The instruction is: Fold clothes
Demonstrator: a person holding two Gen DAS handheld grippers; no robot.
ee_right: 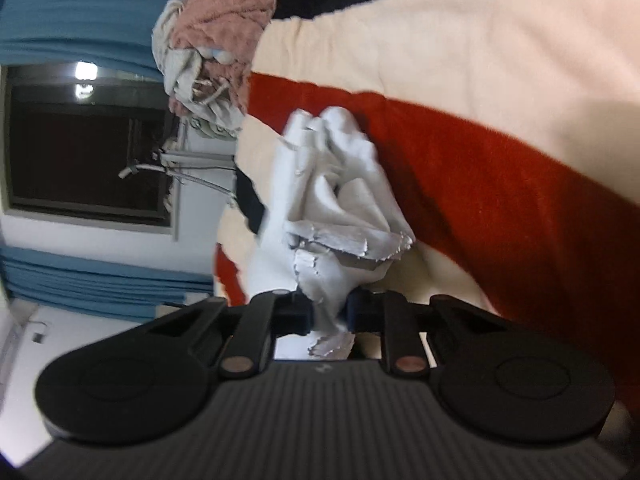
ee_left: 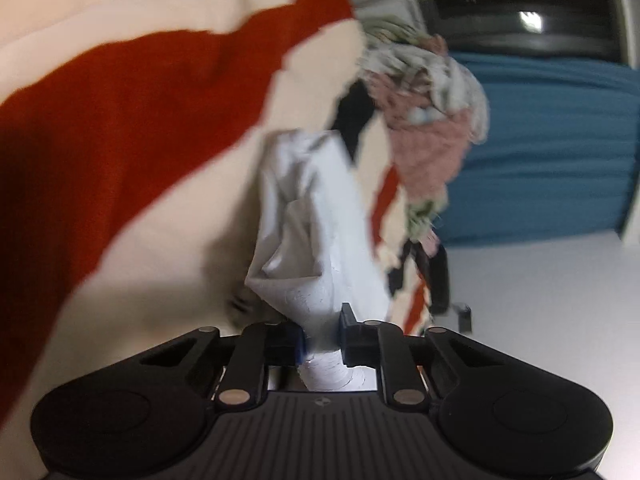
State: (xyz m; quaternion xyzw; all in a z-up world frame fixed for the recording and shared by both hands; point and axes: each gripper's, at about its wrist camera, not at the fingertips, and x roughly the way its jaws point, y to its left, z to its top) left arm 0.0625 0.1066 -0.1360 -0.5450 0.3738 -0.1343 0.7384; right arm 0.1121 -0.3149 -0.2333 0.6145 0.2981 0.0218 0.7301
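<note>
The left tongs [ee_left: 322,338] are clamped on a bunched fold of a pale white garment [ee_left: 308,216], the cloth squeezed between the two blue-edged pads and spilling out both ahead of them and back toward the body of the tool. The right tongs [ee_right: 330,314] likewise grip the white garment [ee_right: 340,184], a crumpled wad with a ragged-looking edge pinched between the dark pads, a tuft of it poking out behind them. In both wrist views the garment rises away from the tongs in loose, wrinkled folds and lies against a large blanket [ee_left: 132,120] of cream cloth crossed by broad rust-red bands; in the right wrist view the blanket [ee_right: 500,92] also carries a dark navy band near the top edge. Beyond the garment sits a heap of other laundry [ee_left: 428,92], a fuzzy pink piece tangled with grey-white and greenish cloth, resting on the blanket's far side; the same heap [ee_right: 216,36] shows at the upper left of the right wrist view. Behind the heap hangs a blue curtain [ee_left: 552,152], and beside it a dark window [ee_right: 84,148] reflects a bright lamp. Both pictures are tilted and somewhat blurred, so finer details of the garment cannot be made out.
</note>
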